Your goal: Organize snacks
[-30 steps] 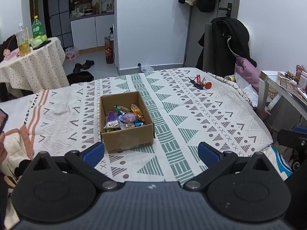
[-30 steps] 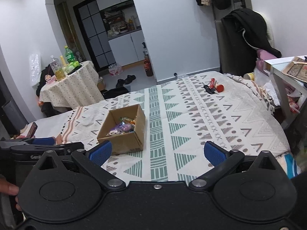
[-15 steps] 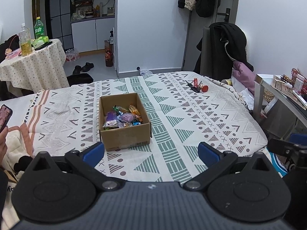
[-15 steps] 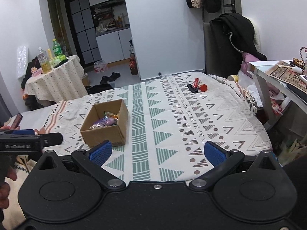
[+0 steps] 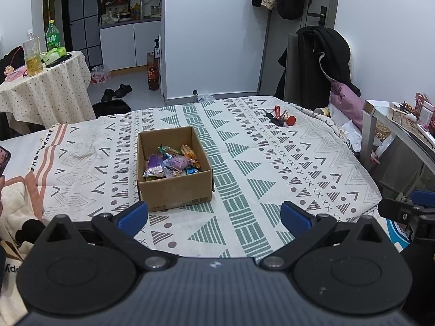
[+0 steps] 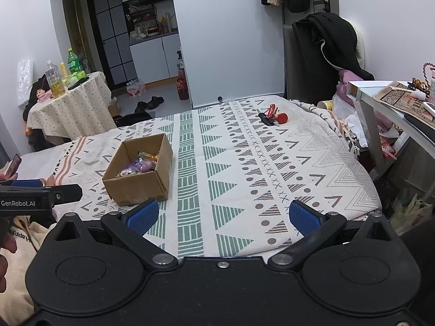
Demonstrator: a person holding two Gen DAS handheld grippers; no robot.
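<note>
A brown cardboard box (image 5: 174,190) (image 6: 136,187) stands on the patterned cloth of the bed, left of centre. Inside it lie several wrapped snacks (image 5: 171,163) (image 6: 138,165), purple, orange and blue. My left gripper (image 5: 214,216) is open and empty, held back at the near edge of the bed, in front of the box. My right gripper (image 6: 223,214) is open too with nothing between its blue pads, to the right of the box. The left gripper's side also shows at the left edge of the right wrist view.
Keys with a red tag (image 5: 280,116) (image 6: 272,116) lie at the far right of the bed. A round table with bottles (image 5: 46,81) stands at the back left. A chair with a black coat (image 5: 320,59) and a grey desk (image 6: 386,103) are on the right.
Both grippers have pulled back and risen from the bed, so the box looks farther away. Both stay open.
</note>
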